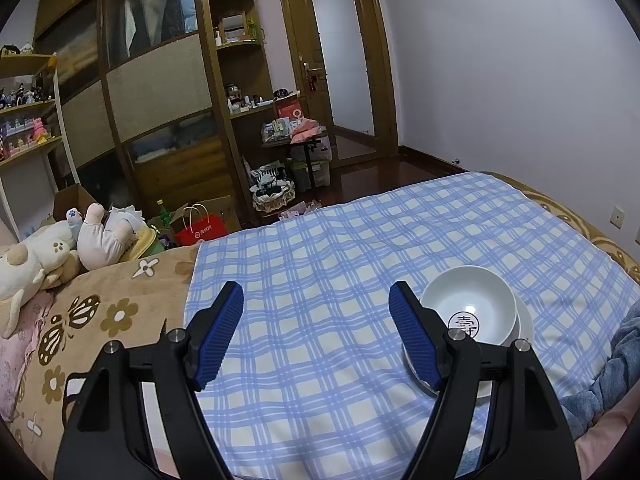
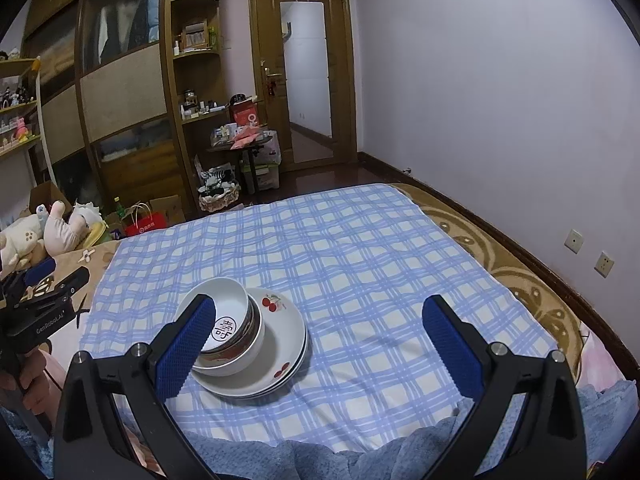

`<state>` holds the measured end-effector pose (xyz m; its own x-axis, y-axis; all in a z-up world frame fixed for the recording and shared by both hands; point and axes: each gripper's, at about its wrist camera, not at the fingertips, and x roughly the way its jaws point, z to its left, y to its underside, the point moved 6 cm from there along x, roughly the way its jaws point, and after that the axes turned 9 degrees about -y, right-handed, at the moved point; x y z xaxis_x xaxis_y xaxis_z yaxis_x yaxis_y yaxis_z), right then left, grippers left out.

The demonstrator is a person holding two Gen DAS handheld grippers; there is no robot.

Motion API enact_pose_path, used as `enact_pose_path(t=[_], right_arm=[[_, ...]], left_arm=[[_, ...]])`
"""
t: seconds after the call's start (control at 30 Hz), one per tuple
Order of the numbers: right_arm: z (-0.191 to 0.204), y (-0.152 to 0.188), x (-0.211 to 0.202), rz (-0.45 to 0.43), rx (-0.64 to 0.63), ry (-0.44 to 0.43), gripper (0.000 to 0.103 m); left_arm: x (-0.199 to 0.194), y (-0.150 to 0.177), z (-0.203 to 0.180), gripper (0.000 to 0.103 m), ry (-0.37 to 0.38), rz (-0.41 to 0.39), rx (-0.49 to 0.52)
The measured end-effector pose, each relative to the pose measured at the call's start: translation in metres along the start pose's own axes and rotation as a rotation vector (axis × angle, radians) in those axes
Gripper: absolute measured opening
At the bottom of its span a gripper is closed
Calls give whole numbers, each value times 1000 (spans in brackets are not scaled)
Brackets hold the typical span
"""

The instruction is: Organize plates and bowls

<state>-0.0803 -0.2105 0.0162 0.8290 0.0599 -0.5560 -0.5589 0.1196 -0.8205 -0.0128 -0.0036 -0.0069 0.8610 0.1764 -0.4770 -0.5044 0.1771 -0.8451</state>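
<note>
White bowls (image 2: 234, 322) sit nested together, the top one bearing a black character; they rest on stacked cherry-print plates (image 2: 286, 332) on the blue checked cloth (image 2: 360, 264). My right gripper (image 2: 320, 344) is open and hovers over the cloth just right of the stack, its left finger (image 2: 186, 350) overlapping the bowls in view. My left gripper (image 1: 316, 320) is also open with nothing between its pads. The top bowl (image 1: 468, 304) and a plate rim (image 1: 526, 322) lie just beyond its right finger (image 1: 414, 338). The left gripper (image 2: 60, 276) also shows at the far left of the right wrist view.
The cloth covers a bed with a brown floral blanket (image 1: 100, 320). Plush toys (image 1: 48, 252) lie at its left edge. A blue fleece sleeve (image 2: 320, 452) lies along the near edge. Wardrobe, shelves and a cluttered small table (image 1: 296, 140) stand beyond the bed.
</note>
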Motion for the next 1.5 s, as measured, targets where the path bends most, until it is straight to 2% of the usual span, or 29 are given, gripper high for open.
enact_pose_path(t=[1.5], right_arm=[[-1, 3, -3, -1, -3, 27, 103]], left_arm=[[-8, -3, -2, 74, 9, -4, 8]])
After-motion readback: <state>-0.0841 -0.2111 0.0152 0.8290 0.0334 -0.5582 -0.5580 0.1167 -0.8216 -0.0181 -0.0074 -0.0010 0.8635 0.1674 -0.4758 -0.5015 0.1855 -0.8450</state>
